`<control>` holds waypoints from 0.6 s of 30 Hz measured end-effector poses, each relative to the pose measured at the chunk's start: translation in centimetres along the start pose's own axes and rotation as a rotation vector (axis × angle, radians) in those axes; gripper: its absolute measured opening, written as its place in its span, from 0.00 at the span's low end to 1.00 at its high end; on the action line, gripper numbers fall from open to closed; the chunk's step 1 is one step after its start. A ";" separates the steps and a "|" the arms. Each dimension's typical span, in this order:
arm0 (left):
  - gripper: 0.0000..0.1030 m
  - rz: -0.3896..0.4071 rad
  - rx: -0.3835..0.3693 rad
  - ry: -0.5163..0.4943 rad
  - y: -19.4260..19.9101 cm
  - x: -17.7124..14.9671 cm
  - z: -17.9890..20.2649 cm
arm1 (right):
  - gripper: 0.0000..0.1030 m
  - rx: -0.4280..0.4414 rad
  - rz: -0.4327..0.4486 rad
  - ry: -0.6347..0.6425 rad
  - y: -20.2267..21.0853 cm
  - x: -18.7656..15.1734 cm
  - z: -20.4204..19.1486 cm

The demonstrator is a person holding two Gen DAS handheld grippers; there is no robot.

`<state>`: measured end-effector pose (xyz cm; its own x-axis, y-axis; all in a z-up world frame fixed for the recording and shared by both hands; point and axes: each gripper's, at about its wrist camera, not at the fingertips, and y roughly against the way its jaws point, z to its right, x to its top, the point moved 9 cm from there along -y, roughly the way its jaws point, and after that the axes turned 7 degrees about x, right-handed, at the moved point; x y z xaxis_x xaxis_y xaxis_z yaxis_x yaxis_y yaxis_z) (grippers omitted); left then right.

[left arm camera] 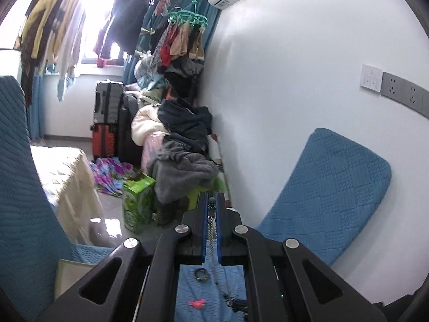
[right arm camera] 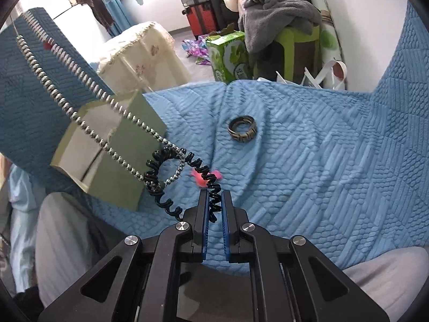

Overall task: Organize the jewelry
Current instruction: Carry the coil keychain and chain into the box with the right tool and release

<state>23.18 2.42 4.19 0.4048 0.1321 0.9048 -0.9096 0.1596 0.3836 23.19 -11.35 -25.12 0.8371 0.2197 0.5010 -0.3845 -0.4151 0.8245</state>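
Claw-held [right arm camera: 214,204] chain [right arm camera: 88,131] over seemingly empty box [right arm camera: 128,155]

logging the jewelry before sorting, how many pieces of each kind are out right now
beaded silver chain: 1
black coiled band: 1
dark ring: 1
pink piece: 1
total: 4

A white wall [left arm camera: 281,86] rises ahead of the claw; to its left, a bright window [left arm camera: 88,26] behind hanging clothes [left arm camera: 53,32].
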 end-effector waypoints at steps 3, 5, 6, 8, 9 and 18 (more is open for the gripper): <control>0.03 -0.008 0.029 -0.023 0.2 -0.1 -1.3 | 0.06 0.043 0.057 0.032 1.9 2.4 -2.4; 0.03 -0.019 0.058 -0.034 0.1 -0.7 -2.5 | 0.06 0.059 0.098 0.073 3.2 4.3 -4.5; 0.03 -0.026 0.069 -0.026 0.1 -1.1 -3.3 | 0.06 0.064 0.113 0.095 3.7 5.2 -5.5; 0.03 -0.036 0.092 0.003 0.2 -2.2 -5.4 | 0.06 0.072 0.142 0.145 4.6 6.6 -7.7; 0.03 -0.045 0.109 0.019 0.3 -2.9 -6.7 | 0.06 0.077 0.152 0.165 4.8 7.1 -8.7; 0.03 -0.154 0.230 0.138 0.1 -9.1 -17.9 | 0.06 0.142 0.125 0.282 1.1 8.7 -16.4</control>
<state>21.07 18.76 -7.30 0.5339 0.2582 0.8051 -0.8276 -0.0355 0.5602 23.73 4.57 -15.53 0.6387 0.3869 0.6651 -0.4025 -0.5686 0.7174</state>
